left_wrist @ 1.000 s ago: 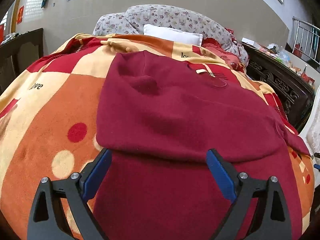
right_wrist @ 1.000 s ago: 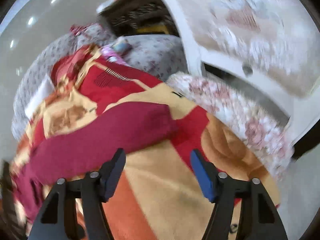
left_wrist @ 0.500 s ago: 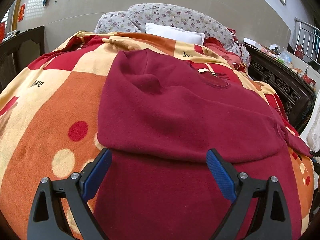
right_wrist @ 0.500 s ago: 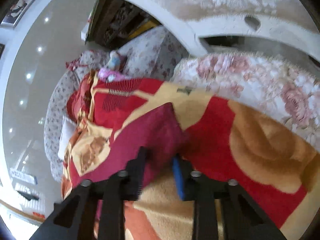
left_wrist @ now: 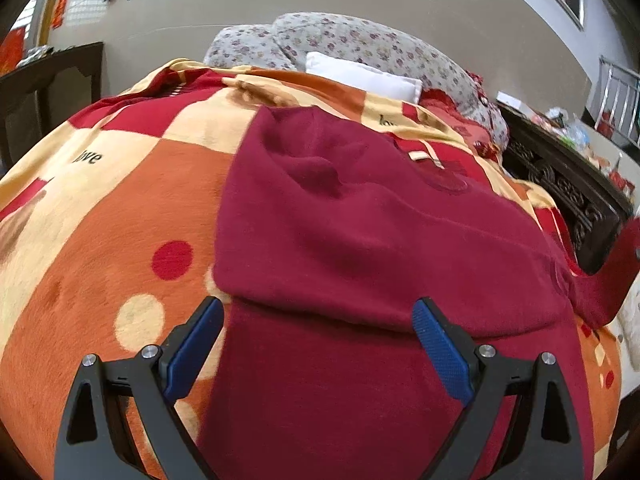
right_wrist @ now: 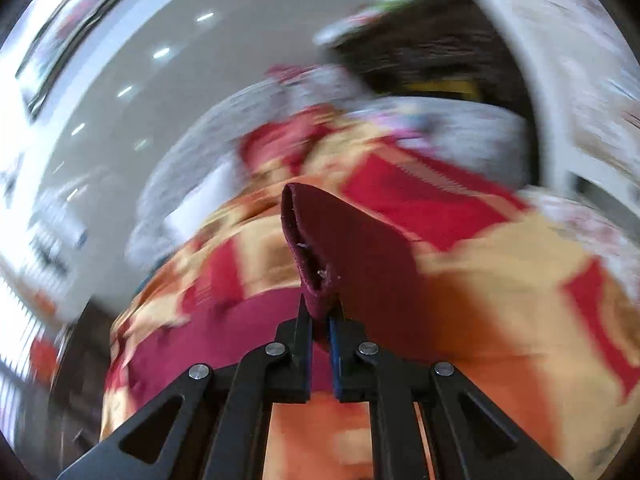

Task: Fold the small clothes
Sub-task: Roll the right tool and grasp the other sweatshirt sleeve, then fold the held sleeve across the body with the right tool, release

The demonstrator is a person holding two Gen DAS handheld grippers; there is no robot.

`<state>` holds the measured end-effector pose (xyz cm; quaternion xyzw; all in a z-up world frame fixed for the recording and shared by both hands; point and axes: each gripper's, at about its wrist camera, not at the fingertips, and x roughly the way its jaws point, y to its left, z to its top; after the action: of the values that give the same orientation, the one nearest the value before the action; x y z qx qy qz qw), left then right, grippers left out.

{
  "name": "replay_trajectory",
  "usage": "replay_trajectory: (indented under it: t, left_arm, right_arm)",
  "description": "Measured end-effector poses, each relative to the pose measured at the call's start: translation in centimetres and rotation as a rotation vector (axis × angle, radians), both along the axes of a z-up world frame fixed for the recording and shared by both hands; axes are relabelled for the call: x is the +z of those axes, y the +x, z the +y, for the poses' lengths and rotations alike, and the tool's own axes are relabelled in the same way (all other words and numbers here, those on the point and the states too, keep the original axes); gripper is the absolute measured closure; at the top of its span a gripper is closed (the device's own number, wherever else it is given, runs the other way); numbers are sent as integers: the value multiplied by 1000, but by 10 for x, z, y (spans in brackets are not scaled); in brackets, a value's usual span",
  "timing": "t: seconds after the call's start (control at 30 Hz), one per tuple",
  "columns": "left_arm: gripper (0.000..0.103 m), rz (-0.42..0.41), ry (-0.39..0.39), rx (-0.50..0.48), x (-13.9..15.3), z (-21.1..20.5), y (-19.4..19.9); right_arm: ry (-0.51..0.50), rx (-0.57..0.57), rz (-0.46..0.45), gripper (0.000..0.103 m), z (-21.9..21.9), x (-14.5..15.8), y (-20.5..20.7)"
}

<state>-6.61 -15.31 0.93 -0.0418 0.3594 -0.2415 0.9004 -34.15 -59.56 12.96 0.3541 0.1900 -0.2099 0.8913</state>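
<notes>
A dark red sweatshirt (left_wrist: pixel 360 240) lies spread on the bed, with one sleeve folded across its body. My left gripper (left_wrist: pixel 316 320) is open and empty, low over the sweatshirt's near part, apart from the cloth. My right gripper (right_wrist: pixel 319 312) is shut on the cuff of the other sleeve (right_wrist: pixel 320 240) and holds it lifted off the blanket. That lifted sleeve also shows in the left wrist view (left_wrist: pixel 616 268) at the far right. The right wrist view is blurred by motion.
The bed carries an orange, cream and red patterned blanket (left_wrist: pixel 100 220). A white pillow (left_wrist: pixel 360 76) and a floral quilt (left_wrist: pixel 360 40) lie at the head. A dark carved wooden footboard (left_wrist: pixel 568 184) stands to the right. A dark cabinet (left_wrist: pixel 48 80) stands at left.
My right gripper closed on the sleeve cuff and lifted it off the blanket. The left gripper stayed open over the sweatshirt, shifting only slightly.
</notes>
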Motion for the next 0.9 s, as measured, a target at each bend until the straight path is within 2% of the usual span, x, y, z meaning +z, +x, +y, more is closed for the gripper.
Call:
replay_trajectory:
  t: [0.1,0.17,0.27,0.33,0.4,0.5,0.6,0.7,0.83,0.87,0.9]
  left_arm:
    - [8,-15,-54,59,5,15,0]
    - [8,-48,-100,120,10,29,-3]
    - [8,-108,-140,262,19,53,-8]
    - [8,-107,-186,369,18,73,-7]
    - [8,-64,-237,438,11,90,-1]
    - [8,-3,-258,457,3,96,8]
    - [8,-5,-259,447,3,93,8]
    - [8,-9,-243,426,4,87,10]
    - [8,1,-227,397,2,82,11]
    - [8,-2,-227,393,2,81,10]
    - [8,-6,-229,390,3,82,9]
  right_arm:
    - [-16,164,-21,96,60,20,62]
    - [-33,234,-30,96,95,27,93]
    - [-49,344,-53,96,148,33,143]
    - [-49,406,-66,96,182,31,174]
    - [-47,463,-75,96,217,25,205]
    - [-74,542,-39,96,261,6,242]
    - [-98,600,30,96,299,-21,275]
    - [-113,624,99,96,317,-54,292]
    - [-132,620,141,93,322,-78,304]
    - [-137,624,135,90,323,-80,304]
    - [-144,623,137,72,321,-84,304]
